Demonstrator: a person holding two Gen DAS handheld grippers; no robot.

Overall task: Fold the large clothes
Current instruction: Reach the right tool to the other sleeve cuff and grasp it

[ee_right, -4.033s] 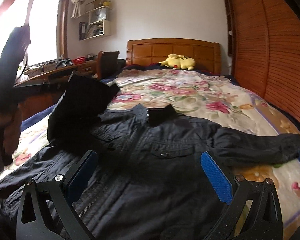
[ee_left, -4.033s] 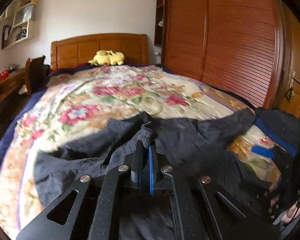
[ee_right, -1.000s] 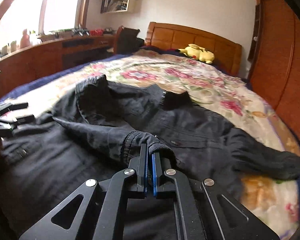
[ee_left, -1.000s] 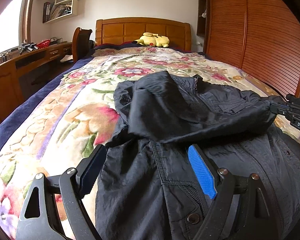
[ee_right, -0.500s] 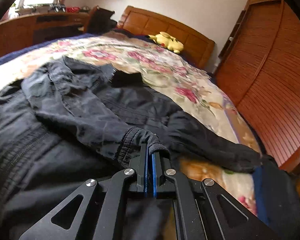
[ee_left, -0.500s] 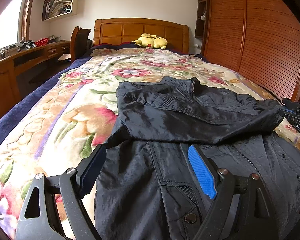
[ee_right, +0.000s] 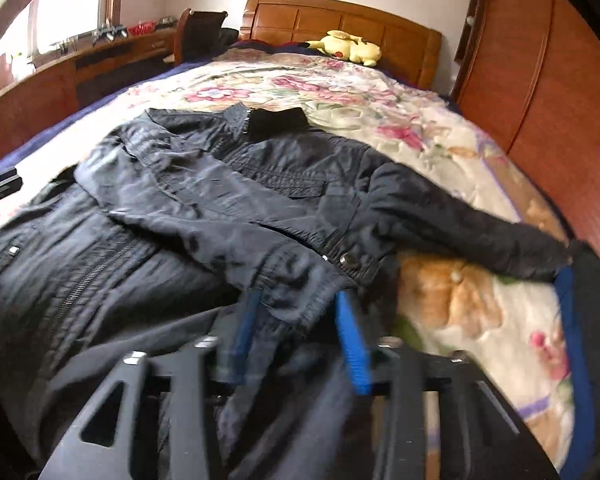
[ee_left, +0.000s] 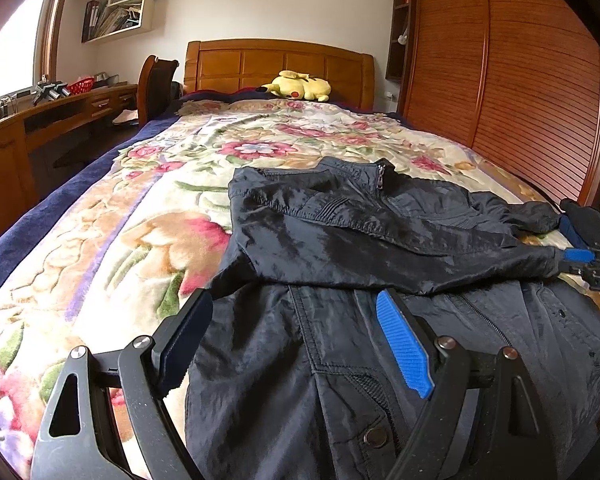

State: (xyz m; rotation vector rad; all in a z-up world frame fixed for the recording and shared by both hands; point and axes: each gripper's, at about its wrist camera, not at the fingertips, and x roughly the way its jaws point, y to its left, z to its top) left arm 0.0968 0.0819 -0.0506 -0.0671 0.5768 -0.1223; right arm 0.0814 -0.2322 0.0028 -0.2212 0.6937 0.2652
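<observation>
Dark jacket [ee_left: 380, 248] lies front-up on the bed [ee_left: 148, 216], collar toward the headboard [ee_left: 280, 64]. One sleeve [ee_left: 400, 256] is folded across the chest, its cuff [ee_right: 300, 292] ending near the jacket's other side. The other sleeve [ee_right: 480, 232] stretches out sideways over the floral blanket.

Left gripper [ee_left: 296, 344] hovers over the jacket's lower half near the hem, jaws wide apart, nothing between the pads, fabric only below them.

Right gripper [ee_right: 300, 340] sits at the folded sleeve's cuff, jaws opening; the cuff lies between the blue pads, which no longer press on it. That view is blurred. In the left wrist view the right gripper [ee_left: 580, 246] shows at the far right edge, just beside the sleeve end, blue pads apart.

Yellow plush [ee_left: 300, 86] rests by the headboard. Wooden wardrobe [ee_left: 520, 80] runs along one side of the bed, desk [ee_left: 52, 120] and chair [ee_left: 156, 84] along the other.
</observation>
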